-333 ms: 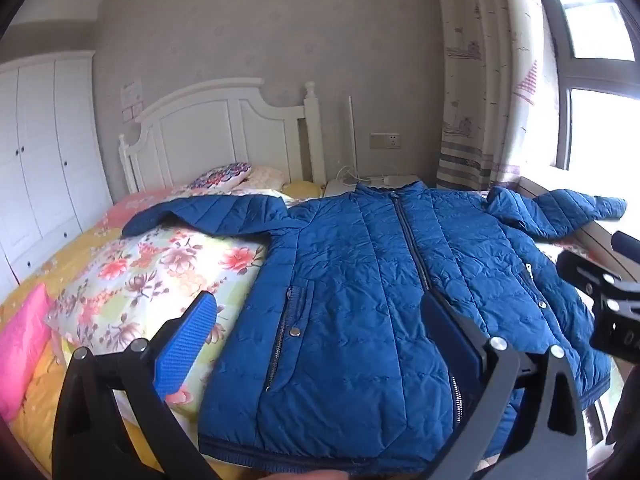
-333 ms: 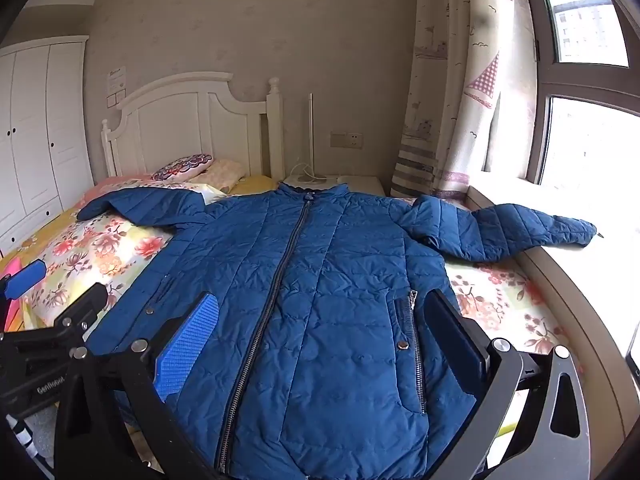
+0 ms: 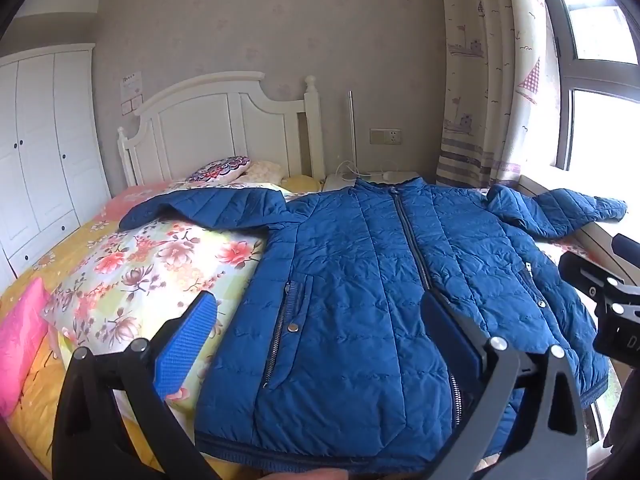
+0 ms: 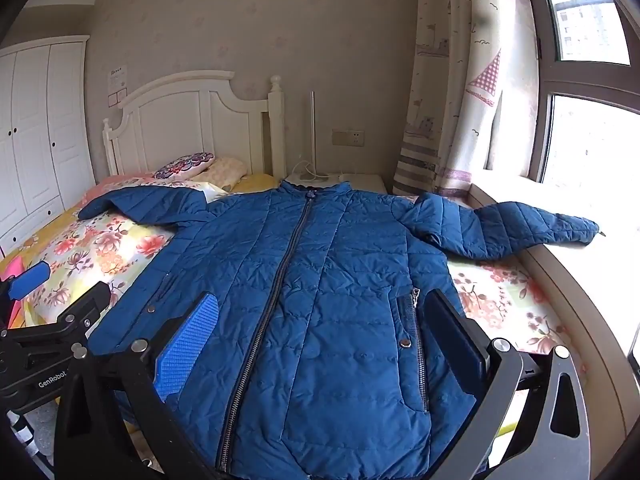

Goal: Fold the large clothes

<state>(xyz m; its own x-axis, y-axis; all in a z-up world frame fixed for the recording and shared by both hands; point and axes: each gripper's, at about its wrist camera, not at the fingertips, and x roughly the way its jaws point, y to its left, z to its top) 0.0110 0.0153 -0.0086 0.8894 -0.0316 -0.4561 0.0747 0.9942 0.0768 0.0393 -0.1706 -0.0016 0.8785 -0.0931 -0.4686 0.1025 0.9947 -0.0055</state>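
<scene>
Currently blue quilted jacket (image 4: 320, 300) lies flat, zipped, front up on the bed (image 4: 500, 300), collar at 12 o'clock toward the headboard (image 4: 192, 120), hem at 6 o'clock by both tools. One sleeve (image 4: 512, 232) runs out to 3 o'clock onto the window sill; the other lies at 10 o'clock over the floral quilt (image 3: 152, 272). Left hand-held gripper (image 3: 320, 340) hangs over the hem, jaws wide, nothing between the pads. Right hand-held gripper (image 4: 324, 340) likewise: wide, empty, above the lower front. Neither visibly touches the fabric.
</scene>
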